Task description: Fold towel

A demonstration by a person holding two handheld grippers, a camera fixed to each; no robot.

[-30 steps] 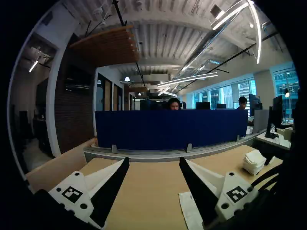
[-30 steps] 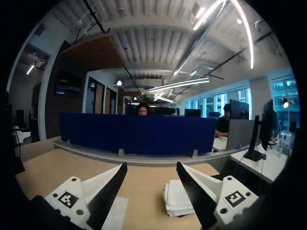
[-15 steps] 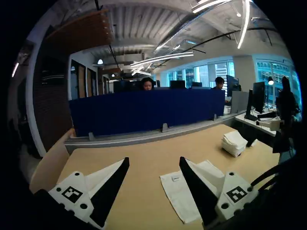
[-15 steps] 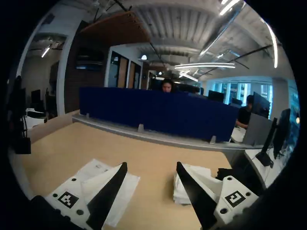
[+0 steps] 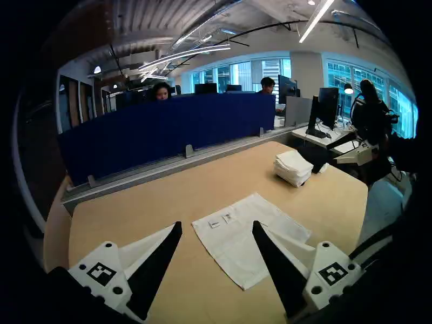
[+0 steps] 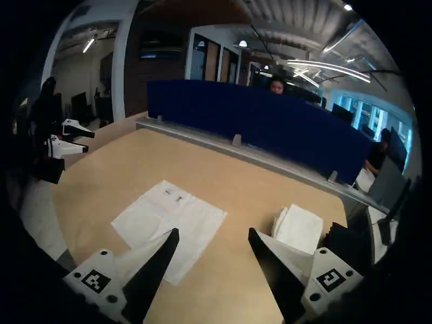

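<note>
**Two open grippers over a flat towel**

The towel [image 5: 232, 237] lies flat on the table [image 5: 151, 200], at 6 o'clock in the left gripper view. The left gripper [image 5: 216, 223] has its fingers wide apart and holds nothing. One finger hides part of the towel's near edge. The right gripper [image 6: 213, 231] is spread wide too, with the towel at 7 o'clock in its view. A pile of folded towels [image 5: 292, 167] sits at 2 o'clock, well apart from the towel. A blue wall [image 5: 162, 129] stands along the table's far edge, at 11 o'clock.

Open pale wood counter [image 5: 151, 205] on every side of the flat white cloth towel [image 5: 237, 243]. Obstacles: stack of folded white towels [image 5: 293, 166] near the far right corner, blue fabric partition [image 5: 162, 129] along the far edge.
</note>
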